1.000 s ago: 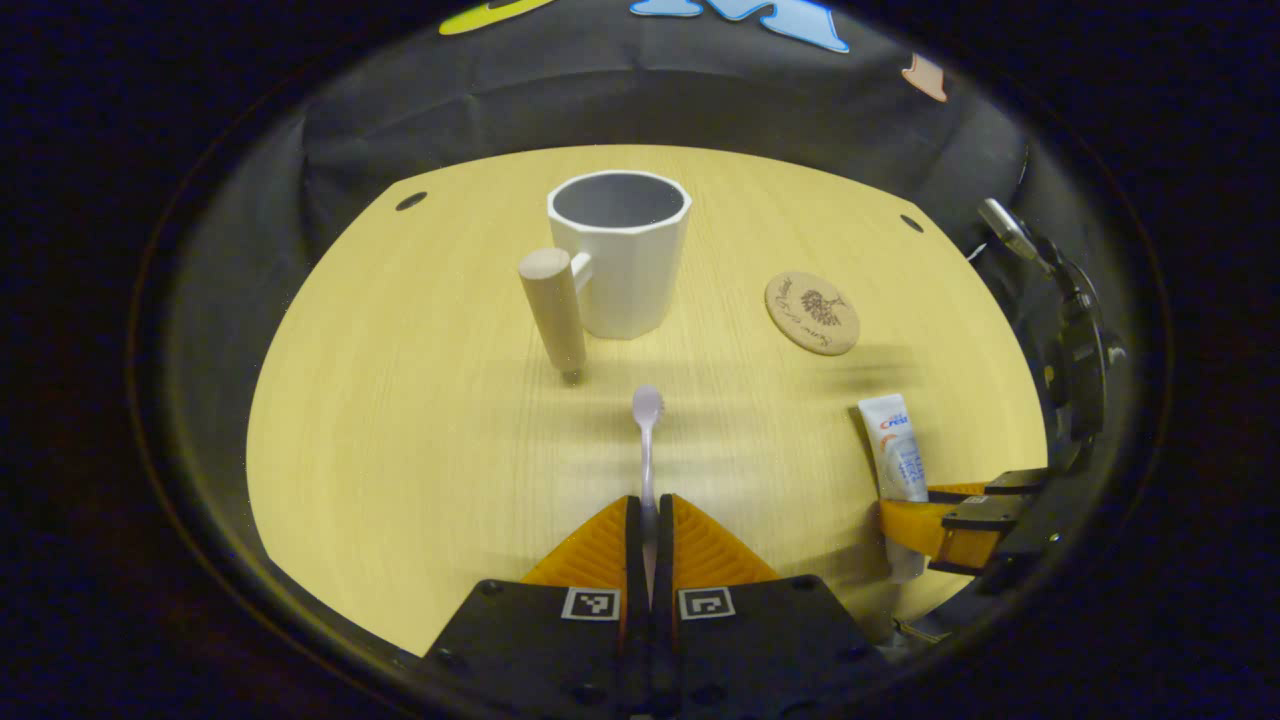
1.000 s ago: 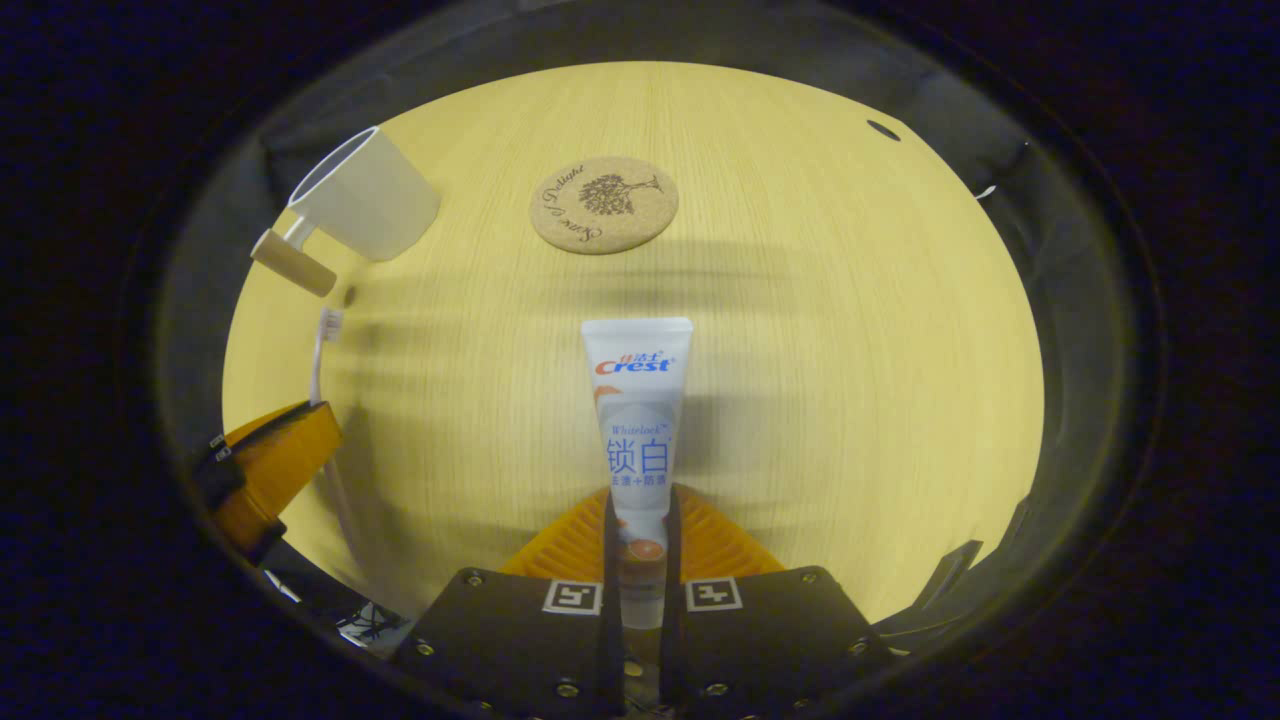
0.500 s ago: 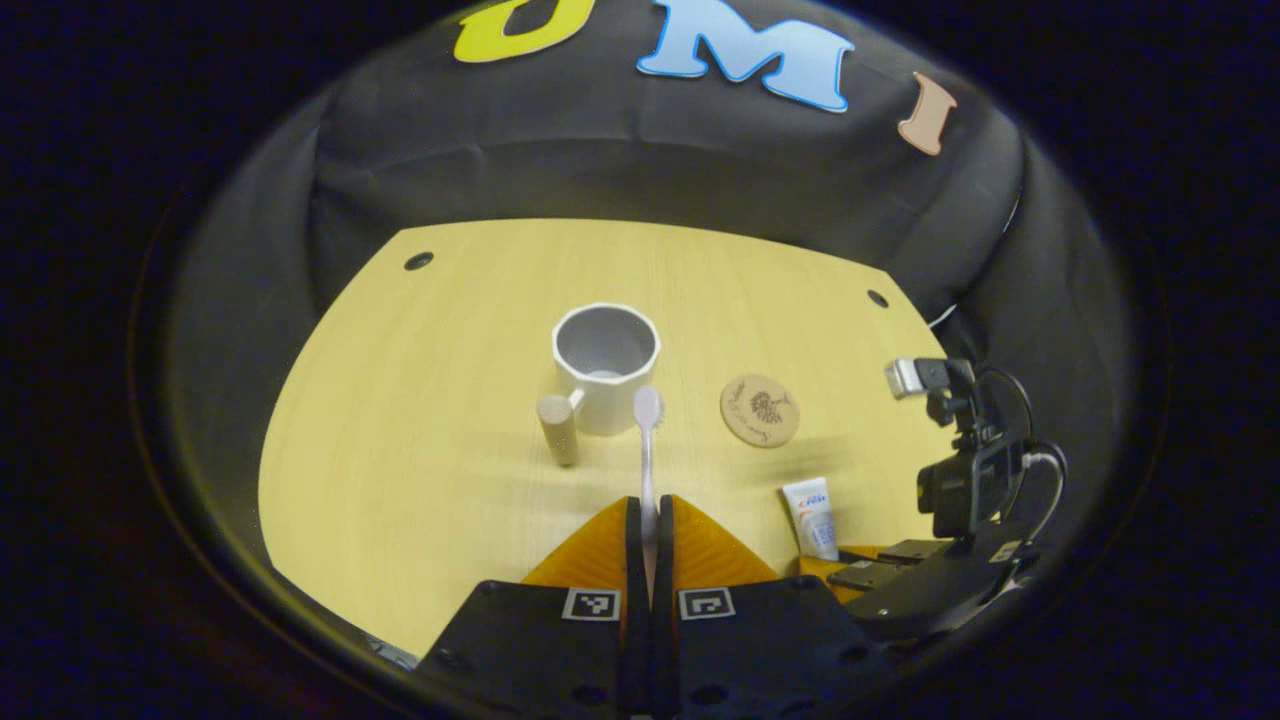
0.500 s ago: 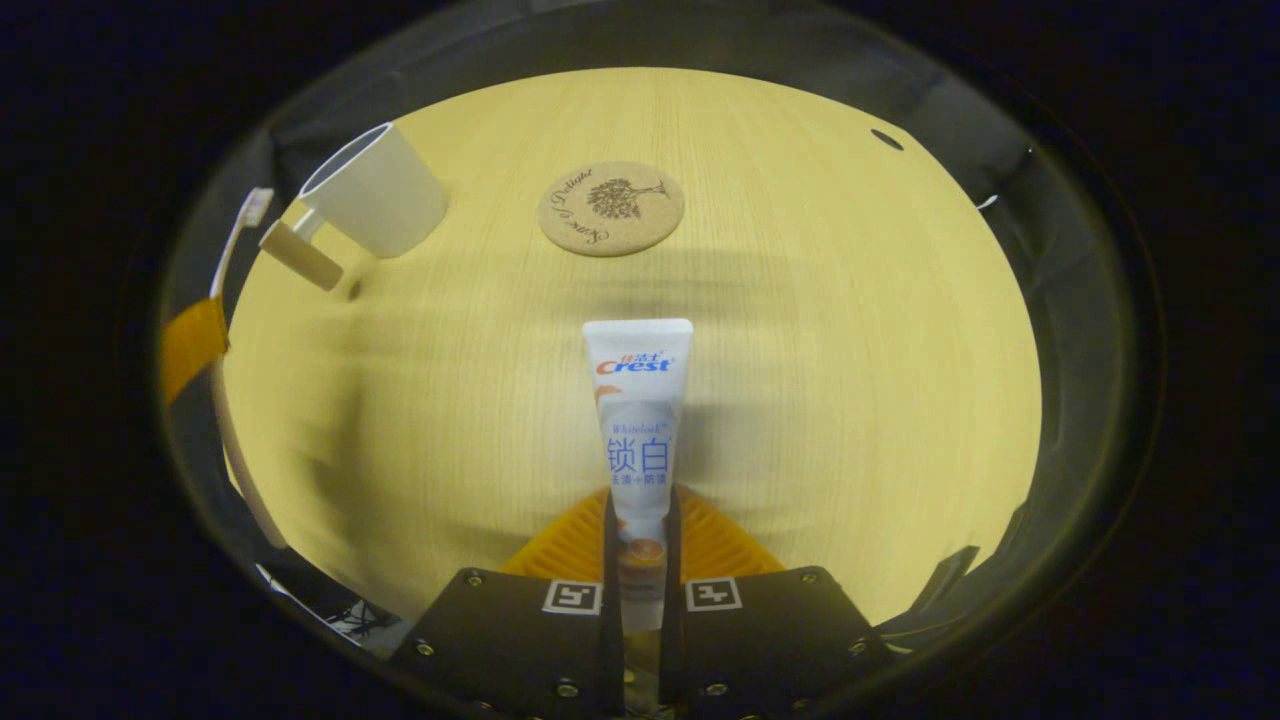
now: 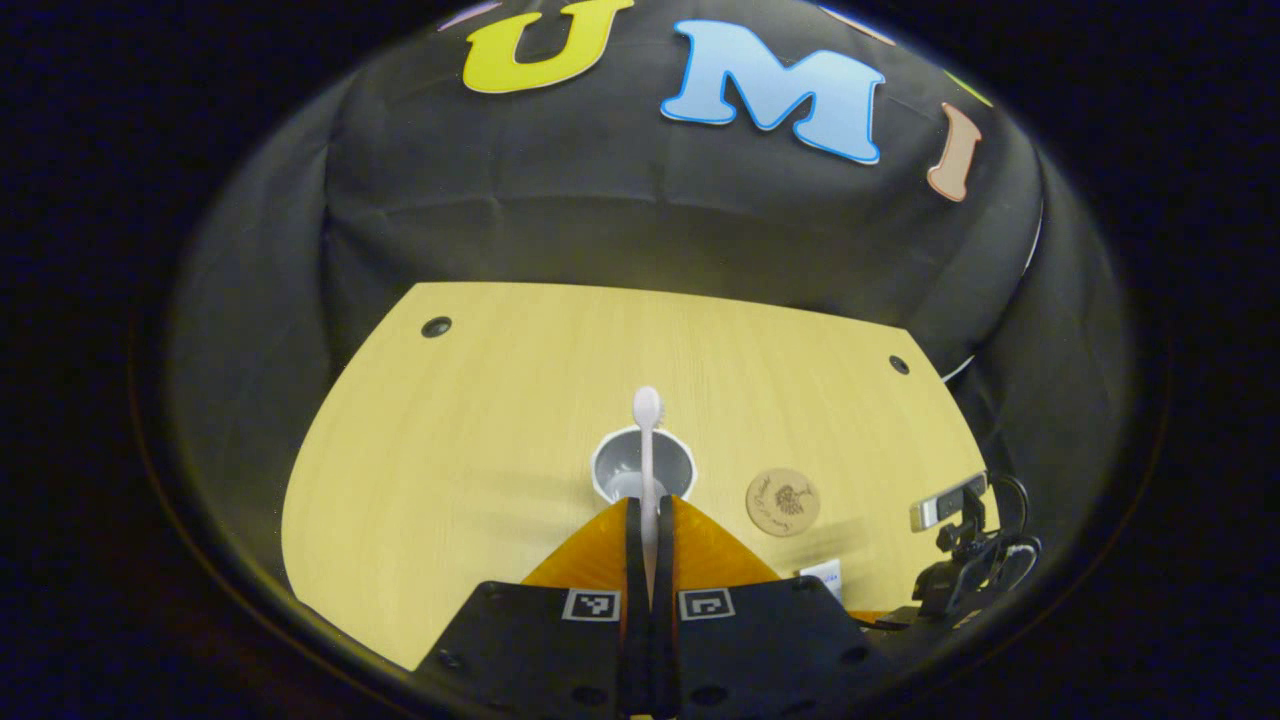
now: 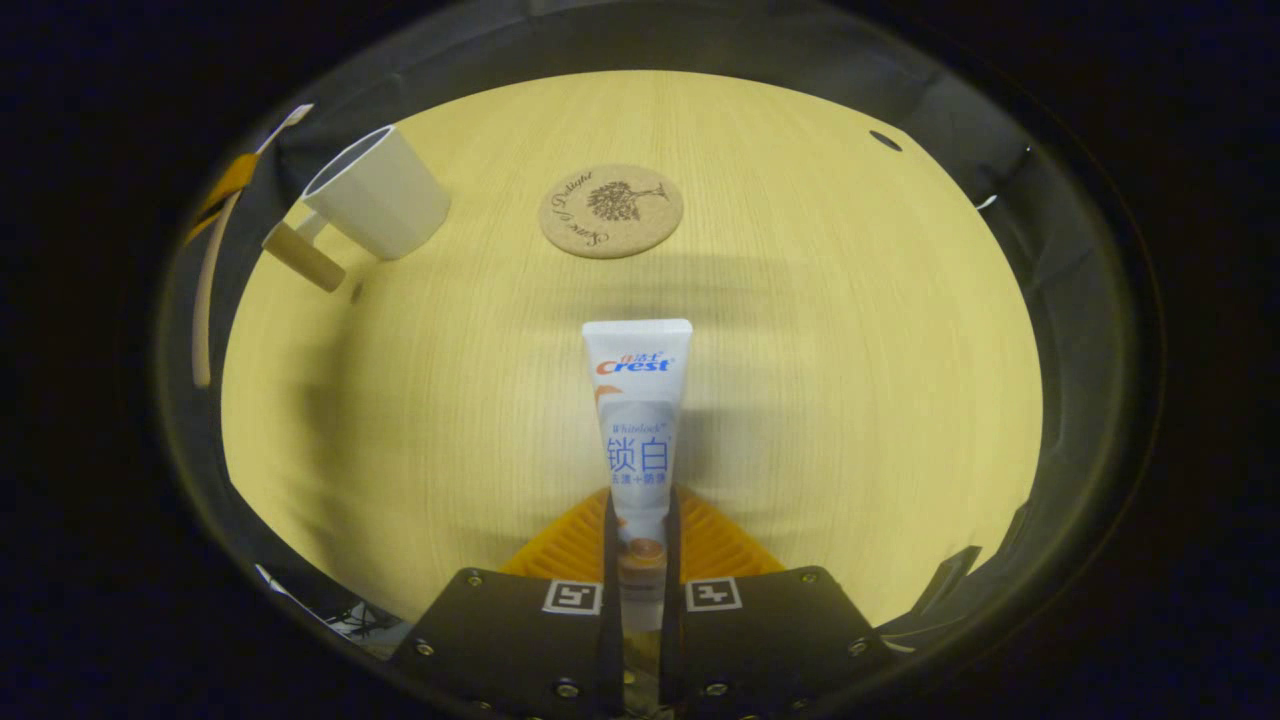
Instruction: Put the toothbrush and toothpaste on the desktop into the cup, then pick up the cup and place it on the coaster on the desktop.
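1. Toothbrush [image 5: 647,450]: held upright in the left claw [image 5: 649,520], fingers closed on its lower handle, head at frame centre of the left gripper view, lined up over the cup [image 5: 642,470] just above the fingers. Risk: the shaft is thin and the hold sits low, so it could pivot in the grip and strike the rim instead of entering.
2. Toothpaste [image 6: 637,420]: pinched near its cap end by the right claw [image 6: 637,540], both fingers pressing on it, the flat crimped end pointing up-frame, at lower centre of the right gripper view. Risk: the tube is soft; squeezing could deform it or let it slide out.
3. Cup: stands on the worktop [image 6: 800,330], upper left of the right gripper view, peg-like handle [image 6: 303,257] toward frame left. It looks light; a brush or tube dropped off-centre could tip it, more so once both lean on one side.
4. Coaster [image 6: 611,211]: upper centre, apart from the cup. Risk at the last step: the cup landing half off it and rocking.
5. Both claws converging on one cup may collide.
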The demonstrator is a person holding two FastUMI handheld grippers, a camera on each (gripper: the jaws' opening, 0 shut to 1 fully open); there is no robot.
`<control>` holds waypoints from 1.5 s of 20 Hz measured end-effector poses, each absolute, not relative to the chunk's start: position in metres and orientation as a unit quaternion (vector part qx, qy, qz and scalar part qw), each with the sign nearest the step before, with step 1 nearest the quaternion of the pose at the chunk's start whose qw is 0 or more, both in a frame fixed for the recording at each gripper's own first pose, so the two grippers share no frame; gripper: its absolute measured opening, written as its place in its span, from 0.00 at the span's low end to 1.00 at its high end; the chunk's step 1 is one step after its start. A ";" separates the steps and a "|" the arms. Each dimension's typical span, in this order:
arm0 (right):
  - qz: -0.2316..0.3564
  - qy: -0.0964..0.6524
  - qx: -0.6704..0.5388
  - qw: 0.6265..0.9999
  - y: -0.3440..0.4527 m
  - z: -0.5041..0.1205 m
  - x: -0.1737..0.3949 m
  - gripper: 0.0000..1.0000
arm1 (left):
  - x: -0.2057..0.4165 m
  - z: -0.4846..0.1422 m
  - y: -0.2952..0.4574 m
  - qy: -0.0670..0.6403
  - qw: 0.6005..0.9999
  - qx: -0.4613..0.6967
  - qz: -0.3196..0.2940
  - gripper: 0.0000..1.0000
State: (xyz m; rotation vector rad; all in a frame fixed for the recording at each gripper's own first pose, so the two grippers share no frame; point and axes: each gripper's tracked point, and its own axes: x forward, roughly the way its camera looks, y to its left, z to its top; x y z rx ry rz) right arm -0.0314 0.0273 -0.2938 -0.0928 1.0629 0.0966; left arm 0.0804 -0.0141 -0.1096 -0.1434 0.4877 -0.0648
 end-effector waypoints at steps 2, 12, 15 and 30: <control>0.047 0.506 -0.043 0.860 0.028 -0.295 -0.031 0.16 | 0.099 -0.099 -0.012 0.226 0.971 -0.073 -0.038 0.07; 0.046 0.498 -0.036 0.865 0.028 -0.293 -0.031 0.16 | 0.183 -0.072 -0.020 0.159 0.984 -0.034 -0.077 0.06; 0.045 0.498 -0.041 0.865 0.028 -0.294 -0.031 0.16 | 0.199 -0.072 -0.021 0.147 0.986 -0.022 -0.081 0.07; 0.040 0.496 -0.039 0.867 0.028 -0.294 -0.031 0.16 | 0.214 -0.115 -0.015 0.125 0.989 -0.040 -0.063 0.07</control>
